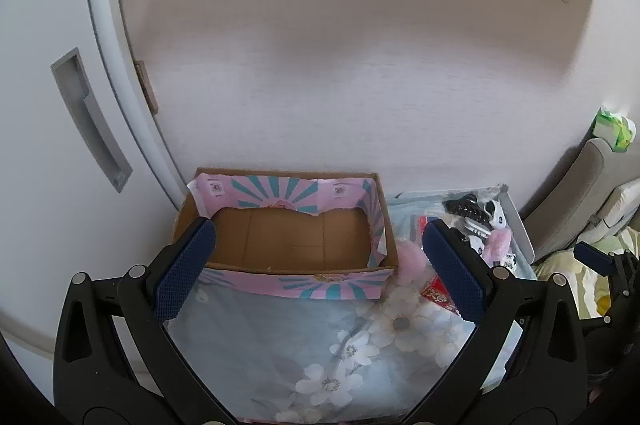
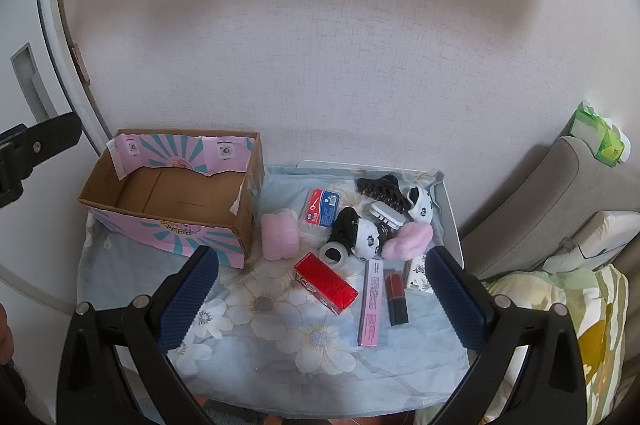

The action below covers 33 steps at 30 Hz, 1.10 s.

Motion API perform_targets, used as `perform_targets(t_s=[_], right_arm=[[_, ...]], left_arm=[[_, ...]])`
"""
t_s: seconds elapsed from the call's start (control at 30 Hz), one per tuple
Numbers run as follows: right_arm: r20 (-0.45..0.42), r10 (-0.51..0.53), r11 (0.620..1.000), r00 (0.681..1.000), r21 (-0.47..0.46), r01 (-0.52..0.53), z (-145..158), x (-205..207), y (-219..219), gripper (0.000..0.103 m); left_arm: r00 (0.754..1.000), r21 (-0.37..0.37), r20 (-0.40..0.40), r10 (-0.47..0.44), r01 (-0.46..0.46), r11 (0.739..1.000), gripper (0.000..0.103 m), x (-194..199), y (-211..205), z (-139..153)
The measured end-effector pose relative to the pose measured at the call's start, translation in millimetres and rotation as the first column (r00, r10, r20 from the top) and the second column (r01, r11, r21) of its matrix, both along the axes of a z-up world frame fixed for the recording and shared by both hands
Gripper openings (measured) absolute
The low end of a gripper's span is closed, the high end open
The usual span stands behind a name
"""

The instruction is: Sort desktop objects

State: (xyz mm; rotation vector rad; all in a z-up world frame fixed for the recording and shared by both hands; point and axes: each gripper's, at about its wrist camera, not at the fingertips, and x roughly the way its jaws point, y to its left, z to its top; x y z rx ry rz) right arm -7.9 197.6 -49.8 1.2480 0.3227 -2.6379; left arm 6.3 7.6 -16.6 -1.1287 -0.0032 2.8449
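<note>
Left gripper: jaws spread wide, nothing between the blue pads. It hangs over the near edge of the cardboard box, which sits at the left of the floral cloth, close to the wall. The box is open-topped, with pink and teal printed paper on its sides, and its brown floor is bare.

Right gripper: jaws also spread wide, holding nothing. It hangs above the near part of the cloth, over the loose objects.

Objects, all lying on the cloth to the right of the box, seen from the right wrist view:
- pink fluffy roll, just beside the box's right wall
- red carton, lying at an angle, near the clear tape roll
- long pink box and dark red lipstick, side by side, lengthwise
- plastic case with red and blue label
- black and white plush item, touching the pink fluffy clip
- white hair clip and brown claw clip behind it
- second black and white item at the far right edge
- small white patterned box, partly hidden by the right finger

A grey cushion stands to the right of the tray rim, with a green pack on top.
</note>
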Motion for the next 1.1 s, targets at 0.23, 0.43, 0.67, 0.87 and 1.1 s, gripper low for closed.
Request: perform_targets(t_s=[0.23, 0.43, 0.67, 0.87, 1.1], right_arm=[[-0.001, 0.003, 1.0, 1.0, -0.005, -0.003, 0.4, 1.3, 1.8, 0.102], [-0.002, 0.004, 1.0, 1.0, 0.001, -0.004, 0.4, 1.0, 1.3, 0.102], [-0.002, 0.011, 1.0, 1.0, 0.006, -0.011, 0.9, 2.9, -0.5, 0.102], [0.004, 0.017, 1.0, 1.0, 0.01, -0.017, -0.4, 2.0, 0.2, 0.102], [0.024, 0.017, 1.0, 1.0, 0.015, -0.017, -5.1, -1.6, 5.1, 0.102]], left_arm=[[1.0, 0.005, 0.005, -0.005, 0.005, 1.0, 0.103, 2.8, 0.7, -1.0], [1.0, -0.014, -0.018, -0.01, 0.01, 1.0, 0.103, 4.5, 3.6, 1.9], [1.0, -0.025, -0.018, -0.011, 0.011, 1.0, 0.103, 5.4, 10.2, 1.6], [1.0, -0.022, -0.012, -0.01, 0.009, 1.0, 0.103, 5.8, 13.9, -0.4], [1.0, -0.019, 0.004, -0.015, 0.015, 1.0, 0.103, 4.7, 22.9, -6.1]])
